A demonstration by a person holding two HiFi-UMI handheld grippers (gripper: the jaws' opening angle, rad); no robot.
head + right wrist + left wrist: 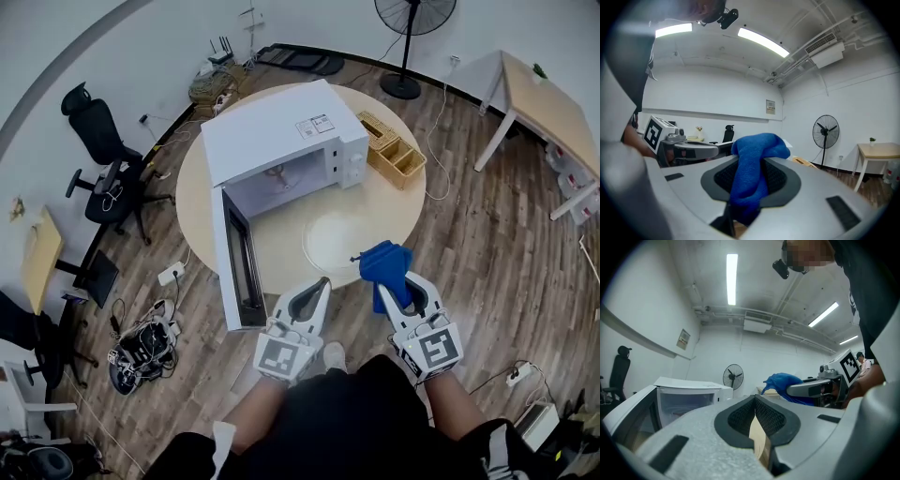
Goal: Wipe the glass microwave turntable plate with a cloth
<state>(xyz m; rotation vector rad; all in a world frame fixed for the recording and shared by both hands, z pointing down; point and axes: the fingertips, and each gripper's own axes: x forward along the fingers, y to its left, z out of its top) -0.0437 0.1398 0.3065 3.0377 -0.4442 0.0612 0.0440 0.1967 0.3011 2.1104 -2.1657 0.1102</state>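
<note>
The glass plate (337,236) lies flat on the round table (403,202), just in front of the open microwave (281,131). The blue cloth (384,262) hangs bunched at the plate's near right edge, pinched tight in the right gripper (394,286). The left gripper (321,284) sits nearby, jaws closed on nothing. The plate is ahead and slightly left of the cloth, so the wipe looks like the right gripper's job.

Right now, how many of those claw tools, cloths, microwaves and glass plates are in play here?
grippers: 2 (left gripper, right gripper)
blue cloth: 1, clamped in the right gripper
microwave: 1, door open
glass plate: 1, on the round table
Total: 5
</note>
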